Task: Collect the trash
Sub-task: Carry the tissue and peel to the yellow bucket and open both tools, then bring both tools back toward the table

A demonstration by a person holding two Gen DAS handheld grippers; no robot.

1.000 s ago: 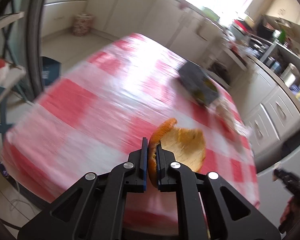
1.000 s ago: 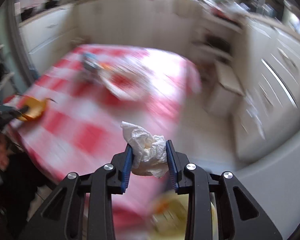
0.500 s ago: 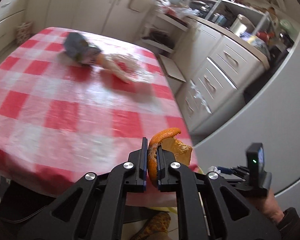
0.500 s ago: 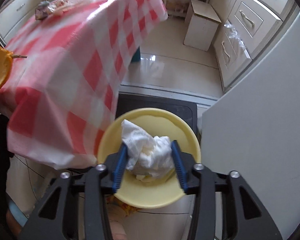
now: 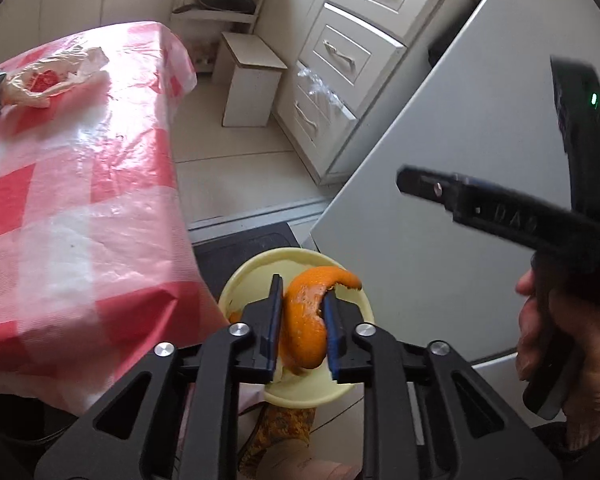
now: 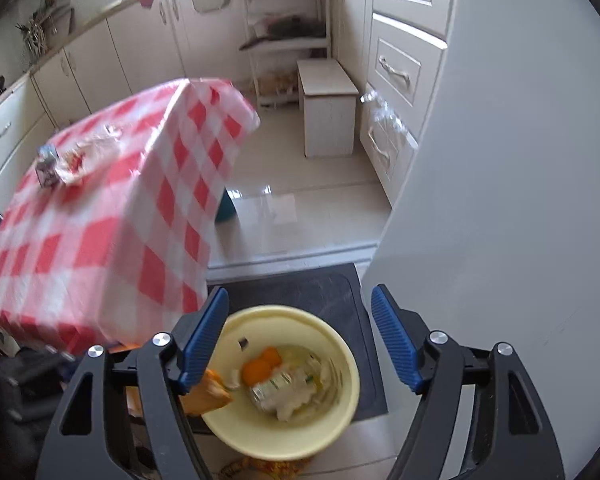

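At the bottom centre of the left wrist view, the left gripper pinches an orange peel over the yellow bin. The right gripper gapes wide above the bin, bottom centre; a crumpled tissue lies inside.

Checked tablecloth, white stool, drawers, black mat

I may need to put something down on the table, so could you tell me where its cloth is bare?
The near end of the table, from the front edge back towards the plastic bag, is bare checked cloth. The far left is crowded: the bag and a small carton sit together there.
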